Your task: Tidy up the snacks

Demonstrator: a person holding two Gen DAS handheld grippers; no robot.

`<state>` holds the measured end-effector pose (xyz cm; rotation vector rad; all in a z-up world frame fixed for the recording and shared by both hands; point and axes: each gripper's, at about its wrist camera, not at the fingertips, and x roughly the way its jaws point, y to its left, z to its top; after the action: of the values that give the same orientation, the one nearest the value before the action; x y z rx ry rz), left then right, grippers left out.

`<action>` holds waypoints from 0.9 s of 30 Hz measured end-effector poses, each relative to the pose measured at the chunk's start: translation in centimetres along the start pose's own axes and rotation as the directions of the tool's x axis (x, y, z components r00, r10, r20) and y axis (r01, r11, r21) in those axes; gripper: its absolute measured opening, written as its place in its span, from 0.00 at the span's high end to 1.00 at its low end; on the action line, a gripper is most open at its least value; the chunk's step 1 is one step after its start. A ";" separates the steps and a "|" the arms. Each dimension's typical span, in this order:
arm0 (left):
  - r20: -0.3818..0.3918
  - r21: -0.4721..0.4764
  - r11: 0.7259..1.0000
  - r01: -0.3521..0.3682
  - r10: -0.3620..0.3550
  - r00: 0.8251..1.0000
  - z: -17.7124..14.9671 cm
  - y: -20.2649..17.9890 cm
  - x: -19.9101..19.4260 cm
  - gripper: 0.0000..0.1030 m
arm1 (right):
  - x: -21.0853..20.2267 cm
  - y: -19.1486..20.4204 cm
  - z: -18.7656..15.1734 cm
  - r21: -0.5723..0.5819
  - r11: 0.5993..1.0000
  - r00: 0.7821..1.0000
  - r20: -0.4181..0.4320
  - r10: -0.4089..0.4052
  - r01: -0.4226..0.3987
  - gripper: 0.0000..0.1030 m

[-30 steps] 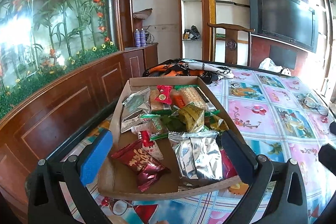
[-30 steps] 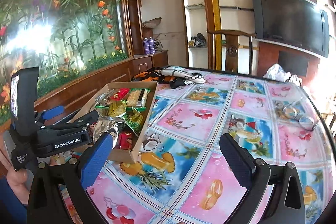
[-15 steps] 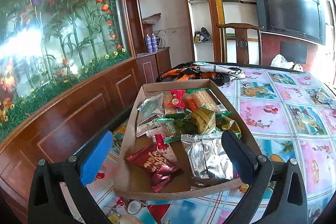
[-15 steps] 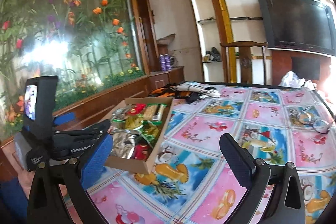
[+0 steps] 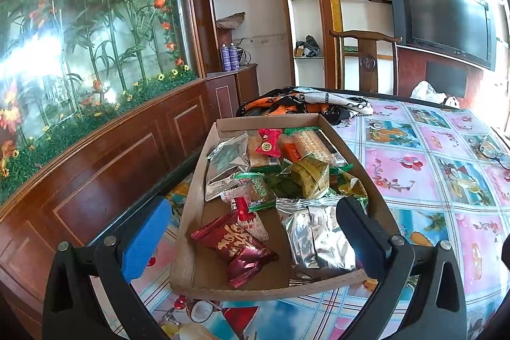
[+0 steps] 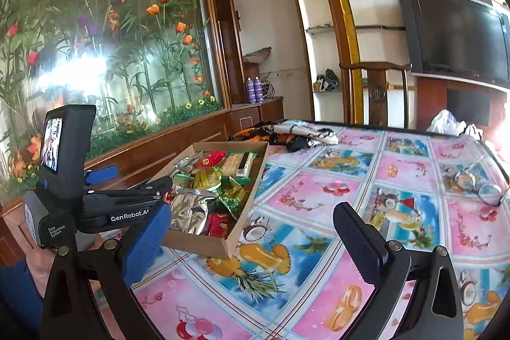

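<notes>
Hovering open-jawed left claw [image 5: 251,236] over snack box [image 5: 204,289]

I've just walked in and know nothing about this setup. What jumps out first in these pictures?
A shallow cardboard tray heaped with snack packets sits at the table's left edge, a dark red packet and a silver packet nearest the open left gripper. The tablecloth, pink and blue with fruit pictures, covers the rest, below the open, empty right gripper. Behind the tray, a big flower mural fills the wall.

silver packet [image 5: 318,239] partly behind gripper [image 5: 253,239]
</notes>
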<state>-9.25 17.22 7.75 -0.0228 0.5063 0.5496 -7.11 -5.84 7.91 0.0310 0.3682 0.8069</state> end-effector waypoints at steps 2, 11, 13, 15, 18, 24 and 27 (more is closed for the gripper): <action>-0.003 -0.001 1.000 -0.002 0.002 1.000 -0.1 0.0 0.1 0.00 | 0.3 -0.1 -0.1 0.006 1.000 1.000 -0.015 0.002 -0.002 0.00; -0.005 0.000 1.000 -0.008 0.008 1.000 -0.2 0.1 0.4 0.00 | 1.1 0.0 -0.7 -0.013 1.000 0.999 -0.045 -0.020 0.019 0.00; -0.005 0.000 1.000 -0.007 0.007 1.000 -0.2 0.1 0.4 0.00 | 1.3 0.2 -1.0 -0.030 0.999 0.998 -0.053 -0.027 0.025 0.00; -0.005 -0.003 1.000 -0.008 0.008 1.000 -0.2 0.1 0.5 0.00 | 1.4 0.4 -1.0 -0.039 0.999 0.998 -0.055 -0.025 0.023 0.00; -0.006 0.002 1.000 -0.006 0.006 1.000 -0.2 0.1 0.4 0.00 | 1.2 0.2 -1.0 -0.030 0.999 0.999 -0.044 -0.024 0.023 0.00; -0.002 0.002 1.000 -0.011 0.011 1.000 -0.3 0.2 0.3 0.00 | 1.3 0.1 -0.9 -0.026 0.999 0.999 -0.048 -0.020 0.019 0.00; 0.003 0.005 1.000 -0.017 0.016 1.000 -0.2 0.3 0.2 0.00 | 1.3 0.1 -0.9 -0.024 0.999 0.999 -0.046 -0.022 0.021 0.00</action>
<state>-9.39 17.55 7.49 -0.0128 0.5057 0.5644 -6.67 -4.94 6.67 -0.0136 0.4023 0.7918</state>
